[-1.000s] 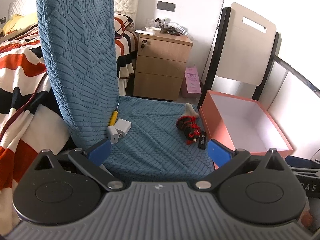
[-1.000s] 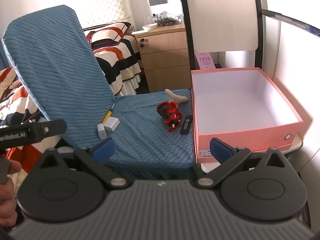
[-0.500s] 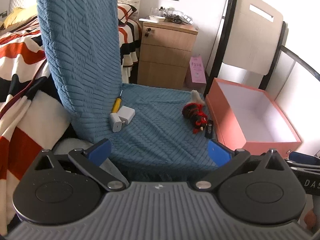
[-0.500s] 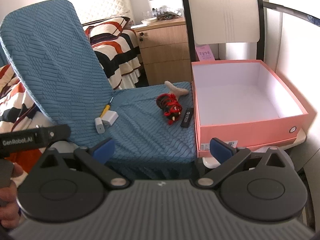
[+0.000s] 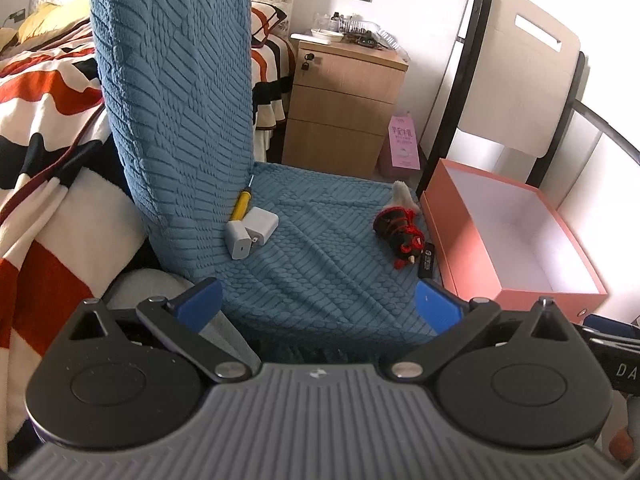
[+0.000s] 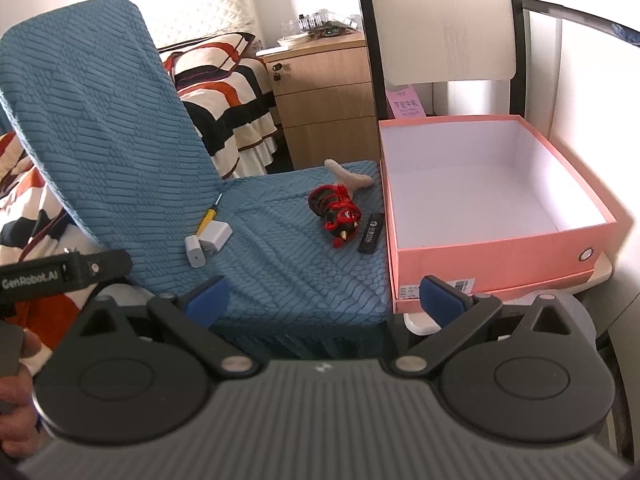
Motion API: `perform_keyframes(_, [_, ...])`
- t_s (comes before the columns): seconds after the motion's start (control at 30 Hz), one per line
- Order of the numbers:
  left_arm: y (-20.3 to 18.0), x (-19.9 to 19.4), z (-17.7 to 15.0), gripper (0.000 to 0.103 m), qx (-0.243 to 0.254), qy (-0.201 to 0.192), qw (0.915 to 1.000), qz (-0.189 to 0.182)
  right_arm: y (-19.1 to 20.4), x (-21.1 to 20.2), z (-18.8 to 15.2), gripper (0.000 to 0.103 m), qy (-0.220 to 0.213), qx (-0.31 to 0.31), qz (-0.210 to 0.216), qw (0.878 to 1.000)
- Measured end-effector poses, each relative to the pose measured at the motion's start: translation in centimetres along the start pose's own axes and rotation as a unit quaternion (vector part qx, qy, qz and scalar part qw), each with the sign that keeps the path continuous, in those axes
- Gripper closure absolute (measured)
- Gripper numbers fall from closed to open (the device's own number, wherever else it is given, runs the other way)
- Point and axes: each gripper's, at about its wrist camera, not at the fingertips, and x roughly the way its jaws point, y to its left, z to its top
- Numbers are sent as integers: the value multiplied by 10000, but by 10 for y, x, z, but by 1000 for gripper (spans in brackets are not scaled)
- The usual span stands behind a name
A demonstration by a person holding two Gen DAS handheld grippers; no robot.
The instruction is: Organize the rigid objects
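Observation:
On the blue chair seat (image 5: pixel 320 264) lie a yellow screwdriver (image 5: pixel 241 204), two white chargers (image 5: pixel 251 231), a red-and-black toy (image 5: pixel 398 232), a beige piece (image 5: pixel 400 196) and a black stick (image 5: pixel 427 266). The same items show in the right wrist view: screwdriver (image 6: pixel 206 220), chargers (image 6: pixel 208 241), toy (image 6: pixel 336 210), black stick (image 6: pixel 371 233). An open pink box (image 6: pixel 492 252) (image 5: pixel 508 240) stands right of the seat, empty. My left gripper (image 5: pixel 318 304) and right gripper (image 6: pixel 324 296) are open and empty, held in front of the seat edge.
The chair's tall blue backrest (image 5: pixel 176 92) rises on the left. A striped bed (image 5: pixel 44 92) lies behind it. A wooden nightstand (image 5: pixel 344 108) and a second chair's white back (image 6: pixel 444 20) stand at the rear.
Both grippers have drawn back and risen a little, so the seat and box show from higher up. Nothing on the seat has moved.

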Motion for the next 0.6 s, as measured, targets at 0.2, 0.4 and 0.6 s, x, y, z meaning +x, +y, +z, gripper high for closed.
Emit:
perform_keyframes(0.2, [-4, -1, -3, 0, 35, -15, 10000, 2, -2, 1, 0, 0, 9, 54, 14, 10000])
perform_keyframes(0.4, [0, 12, -5, 0, -47, 61, 10000, 17, -7, 10, -4, 0, 22, 163, 11, 9999])
perform_keyframes(0.6, [3, 28, -3, 0, -131, 47, 9999, -45, -9, 23, -8, 0, 92, 207, 76, 9997])
